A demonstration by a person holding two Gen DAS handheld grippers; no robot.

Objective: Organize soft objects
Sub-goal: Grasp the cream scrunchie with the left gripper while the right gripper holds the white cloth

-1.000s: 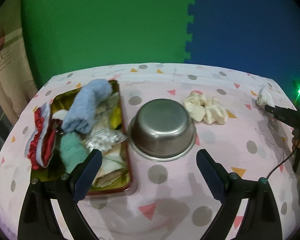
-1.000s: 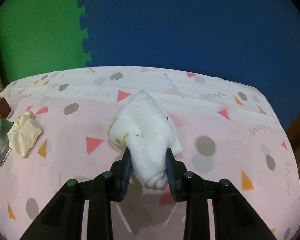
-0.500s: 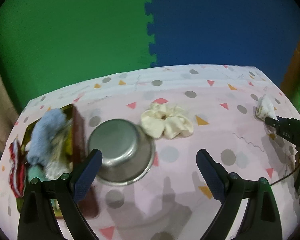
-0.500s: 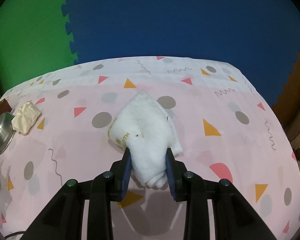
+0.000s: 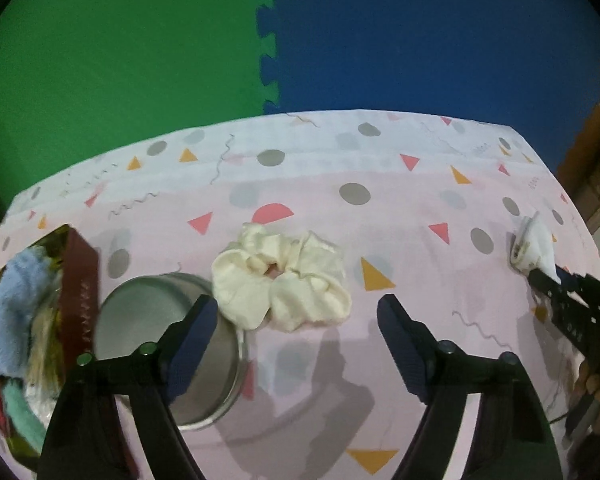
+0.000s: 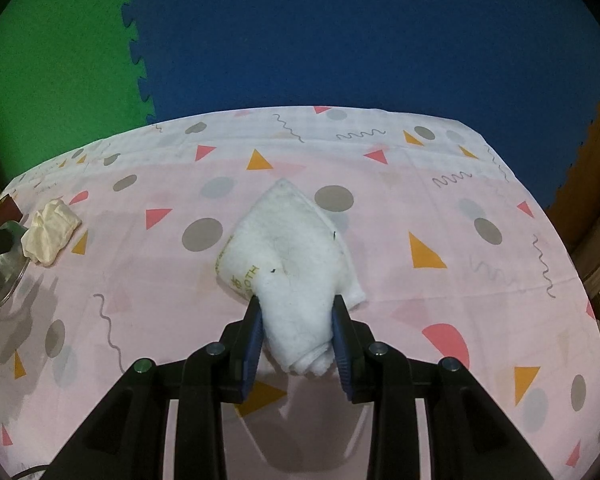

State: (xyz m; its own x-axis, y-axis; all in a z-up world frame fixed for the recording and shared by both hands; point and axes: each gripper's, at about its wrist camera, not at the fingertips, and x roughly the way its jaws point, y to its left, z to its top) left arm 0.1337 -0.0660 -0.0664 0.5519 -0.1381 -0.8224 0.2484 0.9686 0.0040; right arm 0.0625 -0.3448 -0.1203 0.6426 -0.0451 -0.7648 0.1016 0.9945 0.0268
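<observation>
Across the table stretches a pale pink tablecloth (image 5: 400, 208) scattered with grey dots, coral and orange triangles and little squiggles, and behind it rises a wall of interlocking foam mats, a green mat (image 5: 120, 60) on the left meeting a blue mat (image 5: 440, 40) along a jigsaw seam. Off at the far right, a strip of brown wood (image 6: 596, 216) edges the room.

Left side first: the left gripper (image 5: 298, 320) hangs above the cloth with its jaws closing, nothing between them yet, and the cream scrunchie (image 5: 280, 280) lies flat on the cloth just beyond the fingertips. Right beside the scrunchie sits an upturned steel bowl (image 5: 148, 316), partly behind the left finger. Further left, a red-rimmed tray (image 5: 80, 292) is packed with soft things, among them a light blue fluffy cloth (image 5: 16, 300); the rest of its load is too blurred to sort out.

Over on the right, the right gripper (image 6: 298, 336) is clamped on a rolled white towel (image 6: 292, 248), pads pressed into its near end, the far end fanning out over the tablecloth. Yellow lettering shows on its left edge. From the left camera the same towel pokes out at the cloth's right margin.
</observation>
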